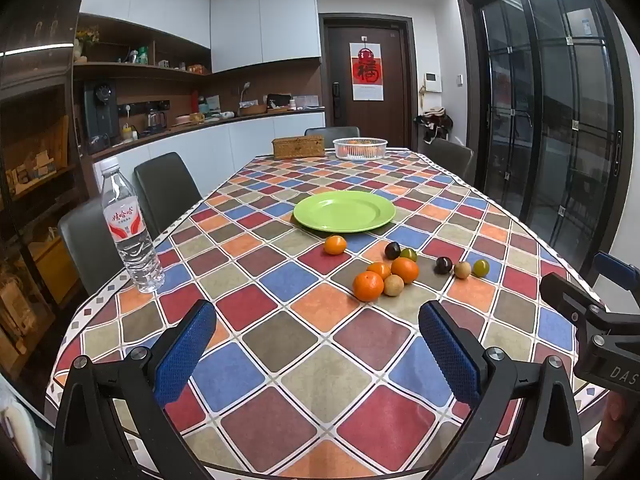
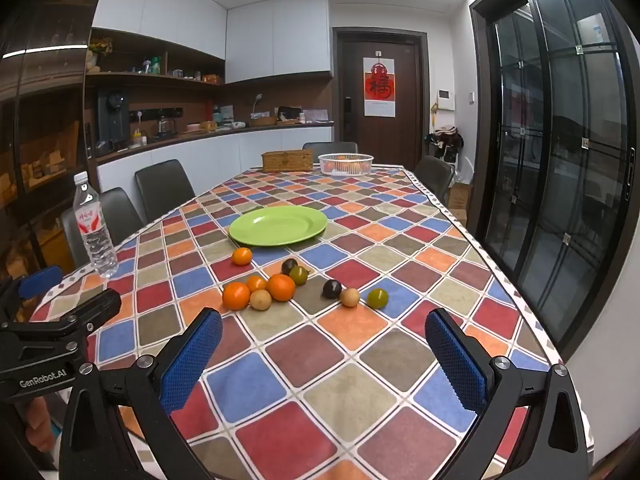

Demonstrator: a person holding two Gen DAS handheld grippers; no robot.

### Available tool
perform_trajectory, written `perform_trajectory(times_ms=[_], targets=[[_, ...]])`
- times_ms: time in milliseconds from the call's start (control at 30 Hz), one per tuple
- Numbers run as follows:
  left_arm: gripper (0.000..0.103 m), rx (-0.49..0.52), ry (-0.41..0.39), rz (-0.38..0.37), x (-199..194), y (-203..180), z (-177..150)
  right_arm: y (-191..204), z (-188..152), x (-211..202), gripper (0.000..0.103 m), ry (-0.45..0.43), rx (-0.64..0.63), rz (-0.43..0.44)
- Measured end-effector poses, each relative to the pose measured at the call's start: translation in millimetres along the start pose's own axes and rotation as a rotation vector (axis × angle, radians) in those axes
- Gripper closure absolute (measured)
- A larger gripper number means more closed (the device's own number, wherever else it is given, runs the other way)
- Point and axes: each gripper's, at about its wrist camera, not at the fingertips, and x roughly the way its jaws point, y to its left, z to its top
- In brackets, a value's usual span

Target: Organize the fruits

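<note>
Several small fruits lie loose on the checked tablecloth: oranges [image 1: 368, 286] [image 2: 236, 296], one orange apart [image 1: 335, 245] [image 2: 242, 256], dark plums [image 1: 443, 265] [image 2: 332, 289], tan round fruits [image 1: 393, 285] [image 2: 350, 297] and green ones [image 1: 481, 268] [image 2: 378, 298]. An empty green plate [image 1: 344, 211] [image 2: 278, 225] sits just beyond them. My left gripper [image 1: 318, 344] is open and empty above the near table, short of the fruits. My right gripper [image 2: 324, 354] is open and empty, also short of them. Each gripper's body shows at the edge of the other's view.
A water bottle [image 1: 128, 228] [image 2: 95, 232] stands at the table's left edge. A white basket [image 1: 360, 148] [image 2: 346, 164] holding oranges and a wicker box [image 1: 298, 147] [image 2: 287, 161] sit at the far end. Chairs [image 1: 166, 190] line the left side.
</note>
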Motion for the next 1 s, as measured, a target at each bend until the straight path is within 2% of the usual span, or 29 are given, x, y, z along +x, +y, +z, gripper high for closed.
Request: perform_trajectory(times_ms=[1000], targets=[[0.000,-0.002,-0.014,0.003,-4.6,1.2,2.2,0.1,-0.4,-0.3,0.000,-0.004,-0.001,0.000]])
